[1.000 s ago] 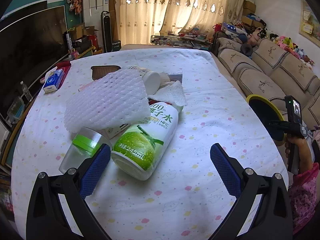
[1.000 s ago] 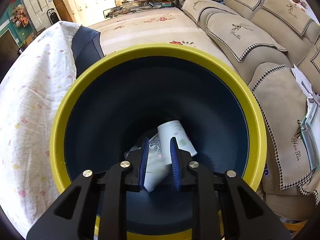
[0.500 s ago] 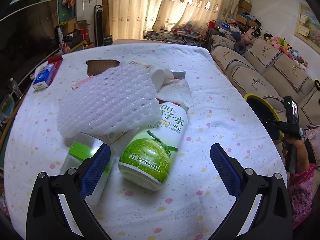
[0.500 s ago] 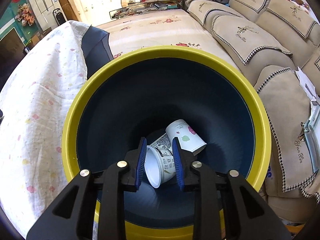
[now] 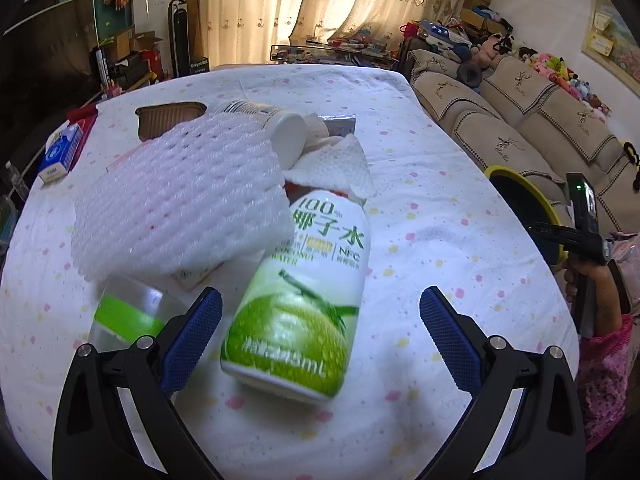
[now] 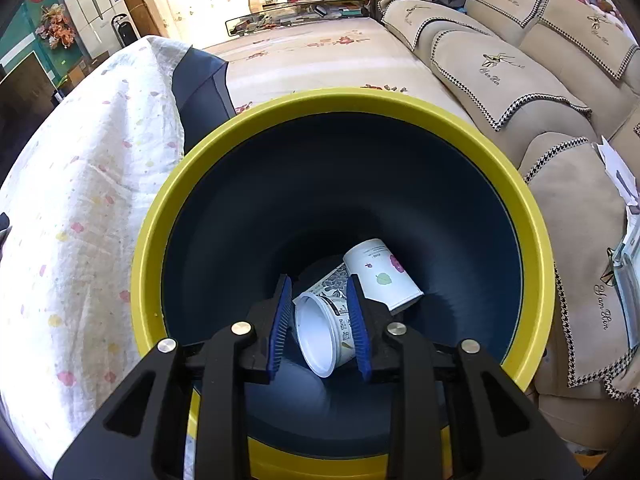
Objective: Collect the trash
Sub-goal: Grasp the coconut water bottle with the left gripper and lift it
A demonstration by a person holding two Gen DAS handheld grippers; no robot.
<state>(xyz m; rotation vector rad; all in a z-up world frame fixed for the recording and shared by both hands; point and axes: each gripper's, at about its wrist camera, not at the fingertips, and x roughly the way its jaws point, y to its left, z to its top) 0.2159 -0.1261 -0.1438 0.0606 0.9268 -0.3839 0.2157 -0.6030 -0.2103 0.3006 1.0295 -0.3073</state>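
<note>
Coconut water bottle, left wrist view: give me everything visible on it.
The coconut water bottle lies on its side on the dotted tablecloth, base toward the camera. Its white and green wrap, apparently plastic, shows a green coconut and Chinese lettering. Its neck end is hidden under a white paper napkin, and a white foam sheet overlaps its upper left side. It sits between the open fingers of the left hand-held gripper, untouched by either.
</note>
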